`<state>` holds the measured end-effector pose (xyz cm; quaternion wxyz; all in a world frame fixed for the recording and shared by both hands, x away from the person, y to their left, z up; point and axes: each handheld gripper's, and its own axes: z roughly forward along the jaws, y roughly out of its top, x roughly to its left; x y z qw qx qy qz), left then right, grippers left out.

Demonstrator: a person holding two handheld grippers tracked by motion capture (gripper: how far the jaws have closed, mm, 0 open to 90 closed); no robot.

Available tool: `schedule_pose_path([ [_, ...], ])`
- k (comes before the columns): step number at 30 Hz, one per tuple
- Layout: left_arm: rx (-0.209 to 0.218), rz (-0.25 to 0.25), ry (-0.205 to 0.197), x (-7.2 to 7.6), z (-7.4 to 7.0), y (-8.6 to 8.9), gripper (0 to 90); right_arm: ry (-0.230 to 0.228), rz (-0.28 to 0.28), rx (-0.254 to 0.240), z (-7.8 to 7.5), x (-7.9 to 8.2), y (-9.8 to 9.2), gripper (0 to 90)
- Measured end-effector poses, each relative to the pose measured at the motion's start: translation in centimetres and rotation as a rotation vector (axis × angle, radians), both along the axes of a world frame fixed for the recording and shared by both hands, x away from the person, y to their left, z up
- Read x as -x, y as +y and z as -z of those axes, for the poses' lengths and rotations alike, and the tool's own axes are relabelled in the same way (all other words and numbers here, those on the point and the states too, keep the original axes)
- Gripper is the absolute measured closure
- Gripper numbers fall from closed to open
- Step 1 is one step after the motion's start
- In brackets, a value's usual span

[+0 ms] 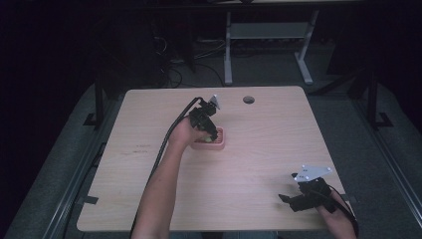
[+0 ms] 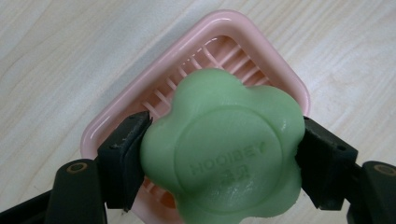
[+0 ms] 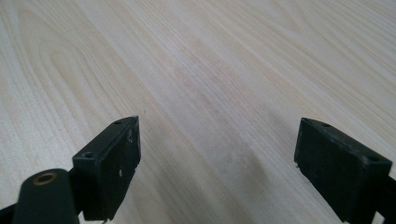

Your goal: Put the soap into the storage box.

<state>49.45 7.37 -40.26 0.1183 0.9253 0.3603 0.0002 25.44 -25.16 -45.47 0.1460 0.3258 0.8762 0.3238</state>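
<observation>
In the high view, near the middle of the table (image 1: 149, 199), the left gripper (image 1: 211, 133) points down over a pink dish (image 1: 219, 142), the person's forearm reaching in from below. A speck of green shows at its tip. The right gripper (image 1: 291, 199) rests low at the near right corner, well apart from the dish.

In the left gripper view, the jaws are closed on a green, flower-shaped soap (image 2: 224, 149), one pad pressing each side. The soap hangs over the slatted dish (image 2: 140, 98); whether its underside touches the slats cannot be told. It sits off-centre, towards the dish's near corner, with part of it overhanging the rim.

In the right gripper view, the right gripper (image 3: 217, 154) has its jaws wide apart and empty, with bare table (image 3: 196, 70) beyond.

The step in hand looks like seating the soap in the dish or lifting it out; the pictures do not say which. Either way, keep the soap level. If placing, bring it over the dish's centre, lower it until the slats take its weight, then open. Soap is slick, so squeeze firmly but not so hard that it squirts out sideways.
</observation>
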Motion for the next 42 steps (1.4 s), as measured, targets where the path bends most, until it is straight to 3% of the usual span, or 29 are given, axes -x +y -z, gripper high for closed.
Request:
schedule_pose_path([
  [3,0.015,-0.018,0.004,-0.2,0.1,0.0,26.3,-0.001,-0.003,0.006,0.0,0.0,0.1,14.0],
  [8,-0.015,-0.015,-0.003,-0.5,0.6,-0.1,26.3,0.001,-0.008,0.009,0.1,-0.1,0.0,14.0],
  [19,-0.021,-0.033,0.003,-0.9,1.4,-0.4,26.2,0.002,-0.009,0.008,0.1,0.0,0.0,14.0],
  [30,-0.038,-0.027,0.000,-0.8,1.5,-0.4,26.0,0.004,-0.014,0.013,0.1,0.0,0.1,14.0],
  [42,-0.014,-0.033,-0.016,-0.6,1.0,0.0,25.8,0.005,-0.018,0.012,0.1,0.0,0.2,14.0],
])
